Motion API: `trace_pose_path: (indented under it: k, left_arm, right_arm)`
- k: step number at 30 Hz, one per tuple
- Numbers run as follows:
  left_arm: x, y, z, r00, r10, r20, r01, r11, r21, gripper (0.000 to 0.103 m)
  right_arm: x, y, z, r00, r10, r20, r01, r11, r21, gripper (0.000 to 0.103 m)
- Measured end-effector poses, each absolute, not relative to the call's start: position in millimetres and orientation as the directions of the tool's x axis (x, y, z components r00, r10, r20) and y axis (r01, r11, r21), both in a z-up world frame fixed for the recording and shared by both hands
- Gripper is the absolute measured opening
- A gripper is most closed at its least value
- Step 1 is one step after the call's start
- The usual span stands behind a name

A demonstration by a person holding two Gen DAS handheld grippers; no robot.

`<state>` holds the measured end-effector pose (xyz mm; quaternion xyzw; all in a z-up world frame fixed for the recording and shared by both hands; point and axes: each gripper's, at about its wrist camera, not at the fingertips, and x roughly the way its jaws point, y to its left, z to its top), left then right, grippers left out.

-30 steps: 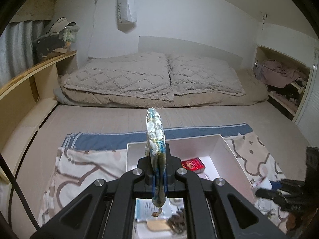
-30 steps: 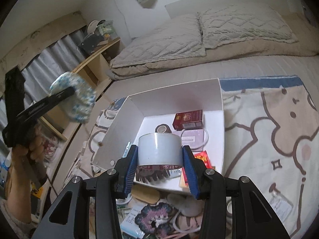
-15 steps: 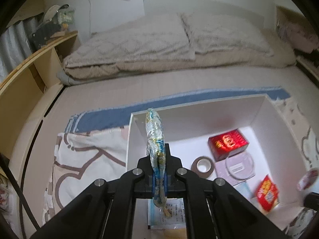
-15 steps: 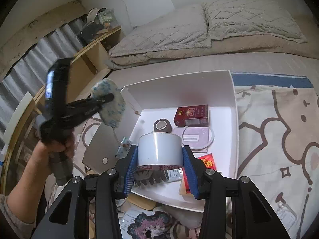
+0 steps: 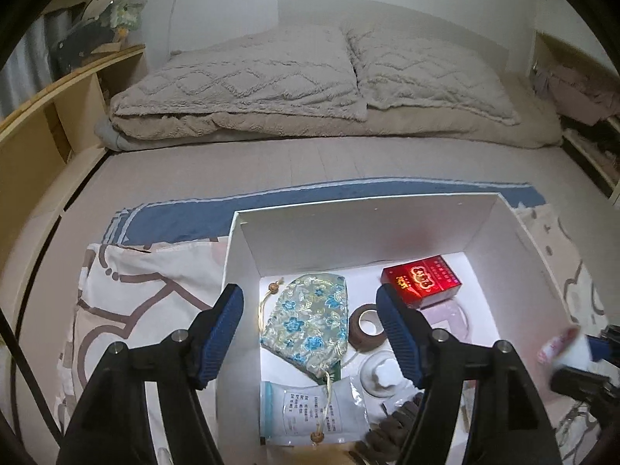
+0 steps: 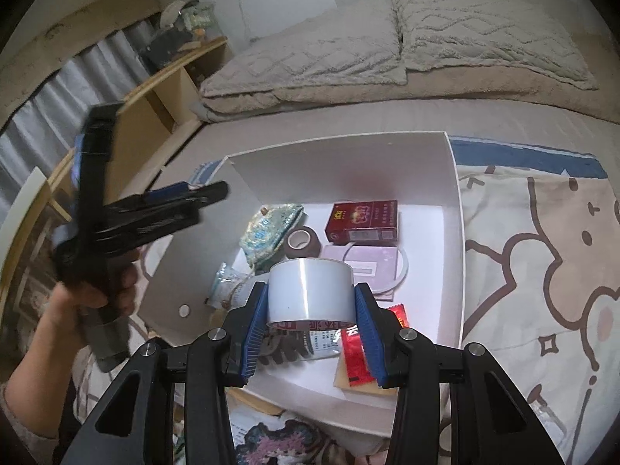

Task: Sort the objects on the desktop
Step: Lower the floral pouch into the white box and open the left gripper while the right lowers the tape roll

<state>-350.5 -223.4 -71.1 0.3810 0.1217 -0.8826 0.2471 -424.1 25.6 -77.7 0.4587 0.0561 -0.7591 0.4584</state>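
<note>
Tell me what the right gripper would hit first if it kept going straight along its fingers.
Most likely the purple card on the floor of the white box, just past the tape roll the right gripper holds; depth is uncertain.

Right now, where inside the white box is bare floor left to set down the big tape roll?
In the white cardboard box, bare floor remains along the right wall, beside the dark red carton and the pale lilac card. The left half is crowded: floral brocade pouch, small brown tape roll, clear plastic sachet.
</note>
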Motion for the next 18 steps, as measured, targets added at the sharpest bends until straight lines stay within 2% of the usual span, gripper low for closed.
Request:
trace_pose_path:
  k: [7,18]
  left_arm:
    - [-325.5,-233.3,-62.6,-0.649,-0.310,-0.695,0.519,-0.848,-0.107,0.071]
    - [-307.0,-236.5,-56.8,-0.697,-0.285,-0.658,0.489,-0.860,-0.146,0.071]
  right_arm:
    - [-438.2,-11.8,-96.8,-0.180,-0.502,-0.846,0.750,-0.627,0.212,0.045]
    - [-462.5,-62.1,-138.2,-0.183,-0.252,-0.950,0.740,-0.672,0.036,0.045]
